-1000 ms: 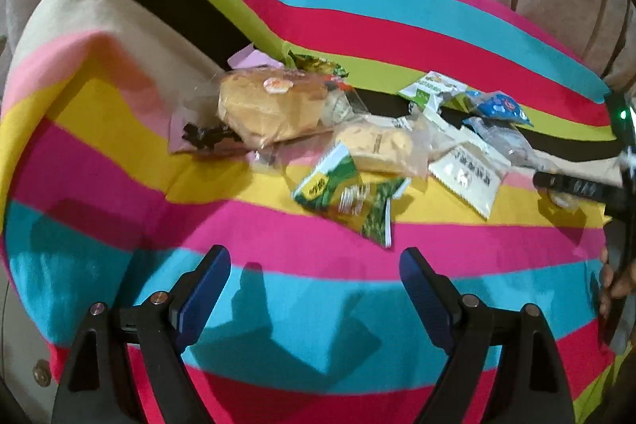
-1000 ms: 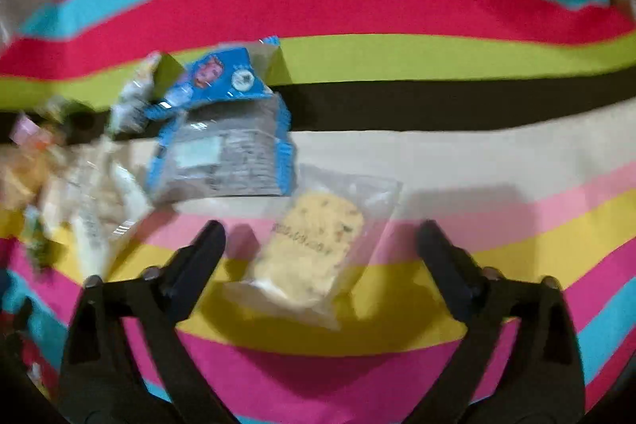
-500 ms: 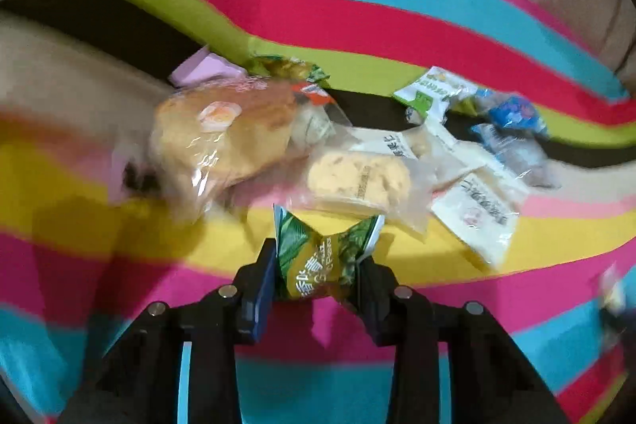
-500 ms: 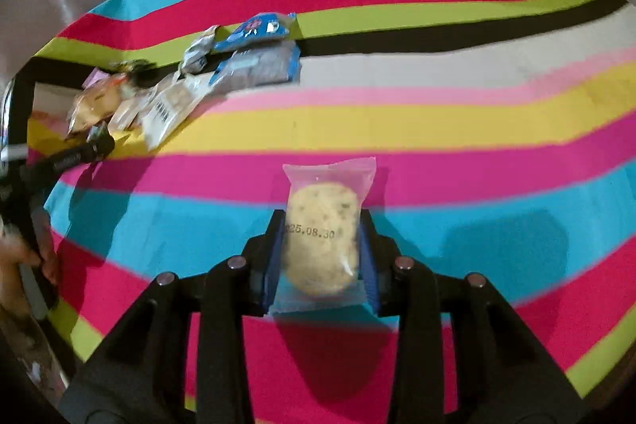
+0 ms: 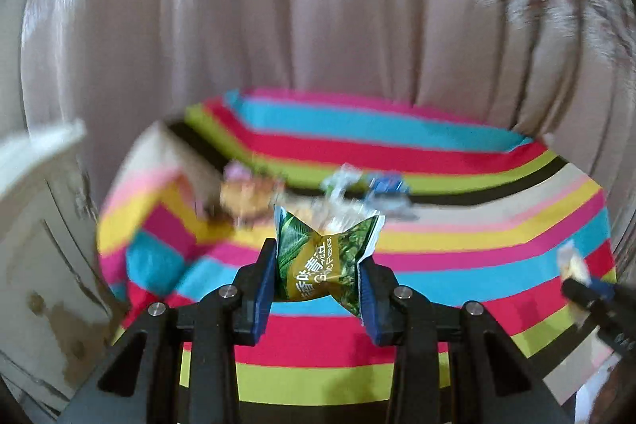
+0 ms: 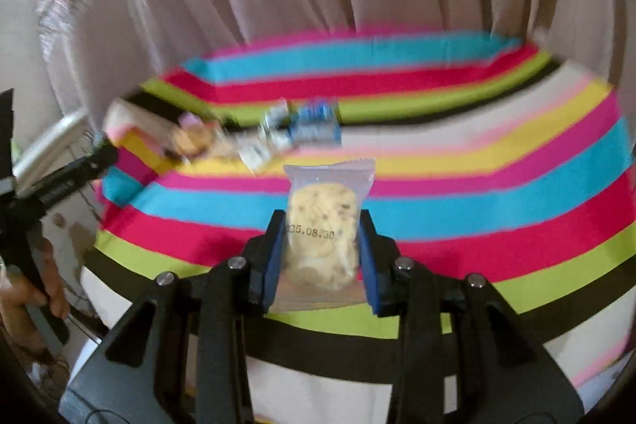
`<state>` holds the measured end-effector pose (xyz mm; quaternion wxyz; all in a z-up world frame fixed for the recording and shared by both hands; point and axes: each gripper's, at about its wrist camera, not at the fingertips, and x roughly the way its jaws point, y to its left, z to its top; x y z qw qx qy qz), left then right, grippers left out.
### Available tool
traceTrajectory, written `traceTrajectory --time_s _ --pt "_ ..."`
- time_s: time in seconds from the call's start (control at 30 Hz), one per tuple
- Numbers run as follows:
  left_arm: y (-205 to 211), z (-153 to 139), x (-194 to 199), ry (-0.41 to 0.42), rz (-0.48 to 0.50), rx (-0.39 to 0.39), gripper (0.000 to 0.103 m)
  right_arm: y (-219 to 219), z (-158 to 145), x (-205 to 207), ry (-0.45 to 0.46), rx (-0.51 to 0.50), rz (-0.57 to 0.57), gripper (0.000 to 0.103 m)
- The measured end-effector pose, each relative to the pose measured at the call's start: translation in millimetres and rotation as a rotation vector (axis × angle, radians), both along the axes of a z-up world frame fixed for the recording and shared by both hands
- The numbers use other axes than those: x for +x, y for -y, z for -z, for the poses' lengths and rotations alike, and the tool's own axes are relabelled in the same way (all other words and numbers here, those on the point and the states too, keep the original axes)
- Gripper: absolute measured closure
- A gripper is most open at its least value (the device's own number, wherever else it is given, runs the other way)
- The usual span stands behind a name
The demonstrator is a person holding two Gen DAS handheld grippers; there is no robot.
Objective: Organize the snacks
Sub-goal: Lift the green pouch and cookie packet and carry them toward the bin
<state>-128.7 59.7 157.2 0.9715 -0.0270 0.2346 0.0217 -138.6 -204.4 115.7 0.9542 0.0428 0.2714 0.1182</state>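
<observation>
My left gripper (image 5: 317, 267) is shut on a green snack packet (image 5: 324, 257) and holds it in the air above the striped cloth (image 5: 437, 265). My right gripper (image 6: 321, 245) is shut on a clear-wrapped cookie (image 6: 321, 237) with a printed date, also lifted off the cloth (image 6: 477, 193). A blurred pile of remaining snacks (image 5: 318, 189) lies at the far left of the table, with a bread bun (image 5: 242, 195) and a blue packet (image 5: 387, 185). The pile also shows in the right wrist view (image 6: 258, 134).
Beige curtains (image 5: 318, 26) hang behind the table. A white cabinet (image 5: 35, 245) stands to the left. The right gripper shows at the right edge of the left wrist view (image 5: 596, 301); the left gripper and the hand holding it (image 6: 43, 193) show at the left of the right wrist view.
Both grippers closed on their snacks, then lifted and pulled back from the table. The pile now lies farther away, and the views are blurred by motion.
</observation>
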Motion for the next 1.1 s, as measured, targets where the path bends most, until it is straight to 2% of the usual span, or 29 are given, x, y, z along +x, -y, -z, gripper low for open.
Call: traceTrajectory --time_s 0.27,0.47,0.77,1.1 --pt "49.9 -76.7 -71.3 0.212 0.091 0.056 0.064 4.7 -101.3 -106.2 0.314 -0.030 0.053 0.064" --pt "60.8 -113.2 -104.2 0.309 0.116 0.060 0.064 4.1 -143.4 -161.2 0.469 -0.071 0.069 0.064" --pt "80.9 -131.9 -145.2 0.398 0.125 0.120 0.064 10.5 -156.2 -195.5 0.524 -0.078 0.076 0.064" --pt "101.2 -131.3 -155.8 0.406 0.176 0.144 0.064 30.2 -151.1 -208.7 0.532 -0.083 0.096 0.064"
